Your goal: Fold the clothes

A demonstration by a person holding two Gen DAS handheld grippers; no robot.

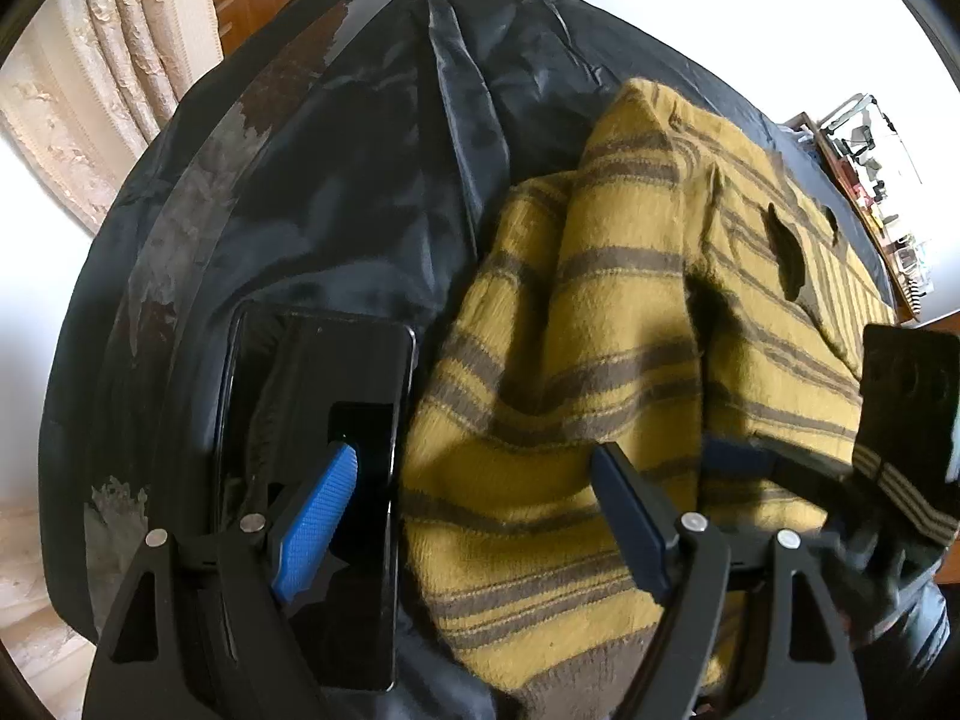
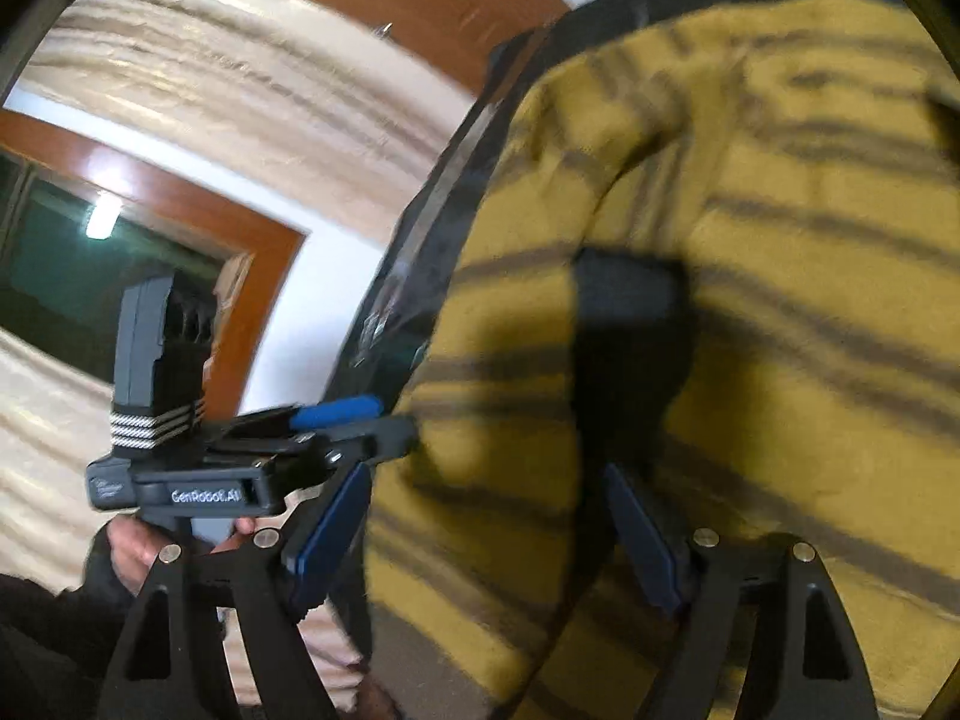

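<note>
A mustard-yellow sweater with brown stripes [image 1: 630, 324] lies bunched on a table under a dark shiny cloth [image 1: 336, 168]. My left gripper [image 1: 474, 468] is open, its jaws wide apart over the sweater's near edge, holding nothing. The blue left finger [image 1: 318, 528] sits over a black phone [image 1: 336, 408]. The other gripper's body [image 1: 906, 414] shows at the right edge. In the right wrist view the sweater [image 2: 750, 300] fills the right side, blurred. My right gripper [image 2: 486, 516] is open over the sweater's edge. The left gripper [image 2: 240, 456] shows there in a hand.
The black phone lies flat on the cloth left of the sweater. A worn grey tape strip [image 1: 198, 192] runs along the cloth. Cream curtains [image 1: 108, 78] hang beyond the table. Cluttered shelves [image 1: 870, 180] stand at the far right. A wood-framed window [image 2: 120, 252] is behind.
</note>
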